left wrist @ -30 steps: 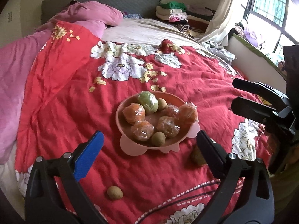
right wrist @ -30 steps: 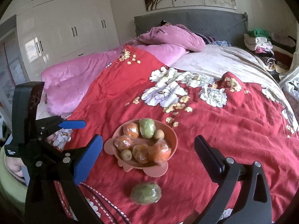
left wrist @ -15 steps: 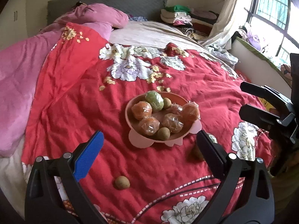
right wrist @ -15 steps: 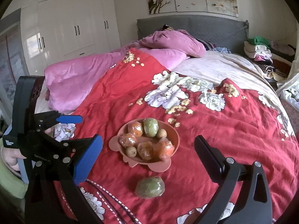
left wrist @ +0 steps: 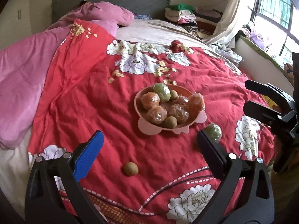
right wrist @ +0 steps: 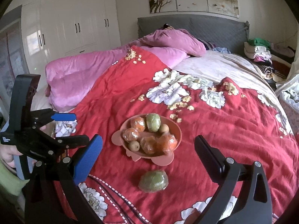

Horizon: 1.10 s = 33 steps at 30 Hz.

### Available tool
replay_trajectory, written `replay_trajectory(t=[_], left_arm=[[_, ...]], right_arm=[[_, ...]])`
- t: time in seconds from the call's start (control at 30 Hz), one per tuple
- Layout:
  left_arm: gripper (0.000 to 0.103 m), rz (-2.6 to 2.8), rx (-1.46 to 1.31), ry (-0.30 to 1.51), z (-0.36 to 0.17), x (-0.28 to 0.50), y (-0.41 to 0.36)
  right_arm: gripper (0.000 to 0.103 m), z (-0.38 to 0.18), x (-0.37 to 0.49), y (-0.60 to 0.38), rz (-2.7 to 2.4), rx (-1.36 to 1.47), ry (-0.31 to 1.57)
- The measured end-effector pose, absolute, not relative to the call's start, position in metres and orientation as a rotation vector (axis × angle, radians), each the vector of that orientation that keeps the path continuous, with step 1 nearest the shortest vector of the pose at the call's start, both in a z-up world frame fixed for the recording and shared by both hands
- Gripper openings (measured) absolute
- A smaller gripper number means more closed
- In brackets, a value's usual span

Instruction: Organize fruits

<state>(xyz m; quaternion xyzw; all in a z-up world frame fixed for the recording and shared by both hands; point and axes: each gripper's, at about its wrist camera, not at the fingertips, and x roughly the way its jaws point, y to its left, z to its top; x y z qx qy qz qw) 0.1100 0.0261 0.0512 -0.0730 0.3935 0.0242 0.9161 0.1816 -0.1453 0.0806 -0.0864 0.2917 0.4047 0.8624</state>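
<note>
A pink bowl [left wrist: 147,128] [right wrist: 178,130] sits on the red floral bedspread, holding several plastic-wrapped oranges, a wrapped green fruit and two small brown fruits. A loose small brown fruit [left wrist: 131,169] lies in front of my left gripper [left wrist: 149,149], which is open and empty. A loose wrapped green fruit [right wrist: 153,181] [left wrist: 213,133] lies in front of my right gripper [right wrist: 148,153], also open and empty. Each gripper shows at the edge of the other's view.
Pink quilt [right wrist: 78,80] lies along the bed's left side. A grey headboard [right wrist: 192,25] is at the back. Folded clothes [left wrist: 183,14] are stacked at the far right. White wardrobe [right wrist: 74,22] stands on the left, a window [left wrist: 274,9] on the right.
Both grippers have pulled back and up from the bowl; it and the loose fruits look smaller and farther. The green fruit is now clear of the left gripper's right finger.
</note>
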Motion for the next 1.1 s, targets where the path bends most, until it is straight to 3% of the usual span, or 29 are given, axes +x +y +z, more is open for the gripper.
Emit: replay_trajectory(t=[1.1], left_arm=[[0.093,0.057,-0.143,0.913,0.006,0.087,0.031]], right_arm=[[0.098,0.019,0.172,-0.144,0.758,-0.250,0.761]])
